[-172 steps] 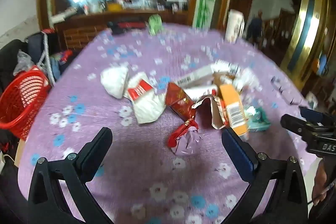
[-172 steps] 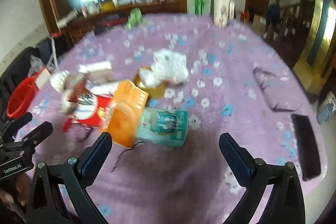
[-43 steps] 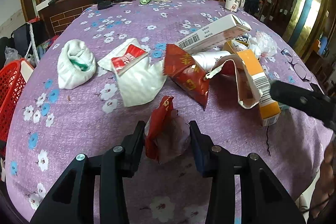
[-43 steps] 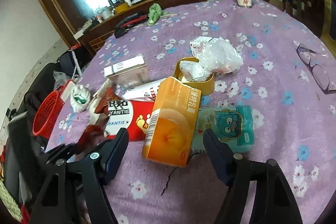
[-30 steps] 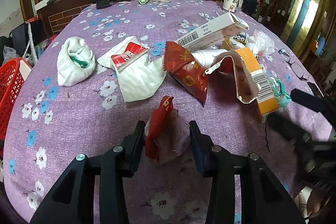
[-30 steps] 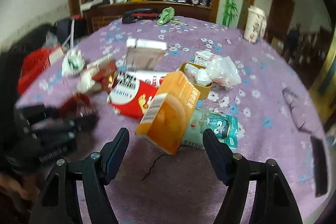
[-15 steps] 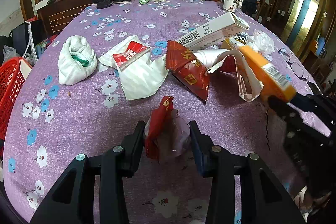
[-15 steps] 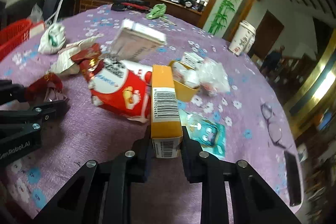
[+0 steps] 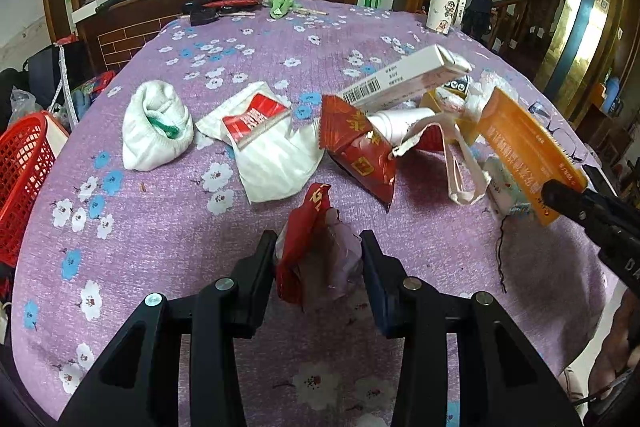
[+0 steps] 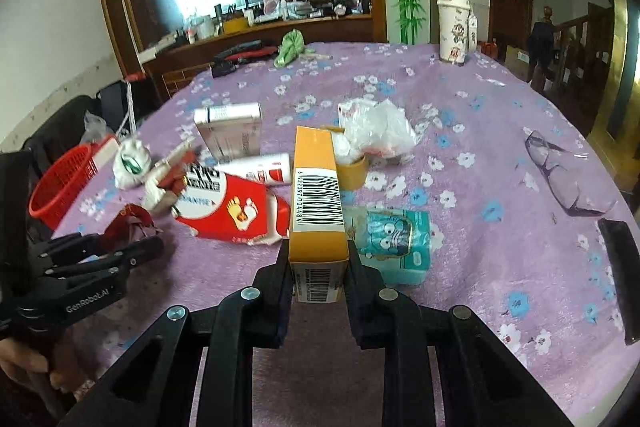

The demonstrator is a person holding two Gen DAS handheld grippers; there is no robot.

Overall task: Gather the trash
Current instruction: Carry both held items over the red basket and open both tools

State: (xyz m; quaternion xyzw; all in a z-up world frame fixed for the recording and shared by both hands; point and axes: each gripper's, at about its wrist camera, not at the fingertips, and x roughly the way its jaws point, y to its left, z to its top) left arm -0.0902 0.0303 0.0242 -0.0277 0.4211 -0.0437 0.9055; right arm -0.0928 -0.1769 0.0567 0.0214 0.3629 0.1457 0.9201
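My left gripper (image 9: 318, 255) is shut on a crumpled red and clear wrapper (image 9: 316, 247), just above the purple flowered tablecloth (image 9: 168, 227). My right gripper (image 10: 318, 263) is shut on an orange carton (image 10: 316, 195) with a barcode on top, held over the table. That carton also shows at the right of the left wrist view (image 9: 528, 151). More trash lies in a pile: a red snack bag (image 10: 236, 207), a white box (image 9: 404, 75), a red foil packet (image 9: 356, 147), a white bag (image 9: 272, 147), a teal tissue pack (image 10: 392, 239).
A red basket (image 9: 20, 179) stands off the table's left edge. Glasses (image 10: 560, 167) and a dark phone (image 10: 620, 267) lie at the right. A paper cup (image 10: 454, 27) and a green cloth (image 10: 290, 47) sit at the far side. A white bundle (image 9: 154, 127) lies at the left.
My right gripper closed on the orange carton and lifted it slightly off the pile. My left gripper stays shut on the wrapper, hardly moved.
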